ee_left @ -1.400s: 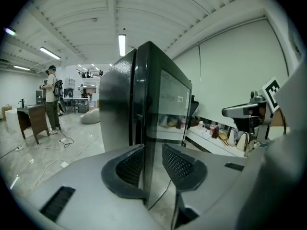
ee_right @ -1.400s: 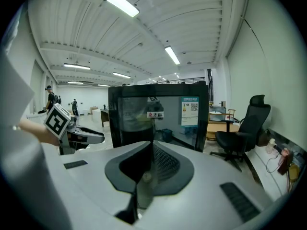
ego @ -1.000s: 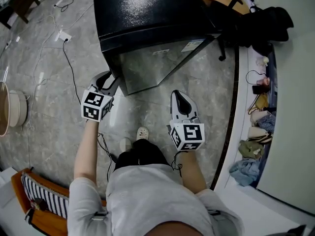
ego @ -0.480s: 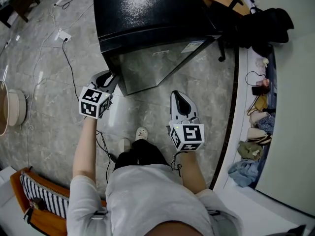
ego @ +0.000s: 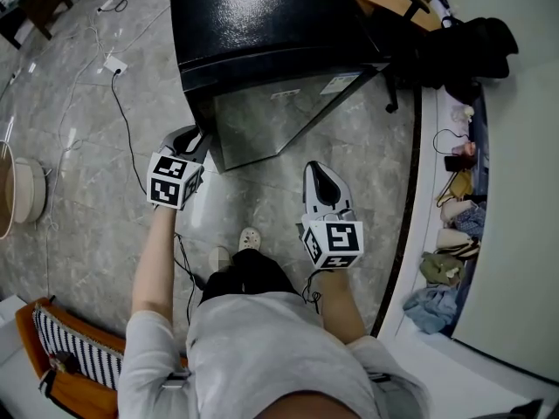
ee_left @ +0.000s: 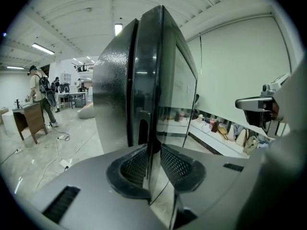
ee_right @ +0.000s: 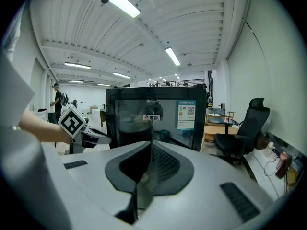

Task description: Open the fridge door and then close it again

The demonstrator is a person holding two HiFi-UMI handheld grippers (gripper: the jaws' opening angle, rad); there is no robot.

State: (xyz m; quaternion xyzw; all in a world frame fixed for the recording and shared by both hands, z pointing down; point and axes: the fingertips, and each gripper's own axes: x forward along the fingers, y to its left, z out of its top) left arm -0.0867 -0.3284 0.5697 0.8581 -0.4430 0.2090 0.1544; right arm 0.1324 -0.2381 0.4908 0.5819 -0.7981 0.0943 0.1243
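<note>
Fridge door (ego: pixel 262 120), glass-fronted on a black fridge (ego: pixel 262 24), is standing just ahead of us in the head view. We are holding the left gripper (ego: pixel 194 142) at its left edge, while the right gripper (ego: pixel 321 180) is hanging near the glass but apart from it. In the left gripper view that upright edge is running between jaws that have just been closing, and the pads are appearing to press both faces. In the right gripper view the jaws are lying together, holding nothing, facing the door square-on. We are judging a pull from the left as next. Grey floor (ego: pixel 87 190) with trailing cables (ego: pixel 122 120) is spreading around us, and an office chair (ee_right: pixel 242 128) is waiting beside the fridge.
</note>
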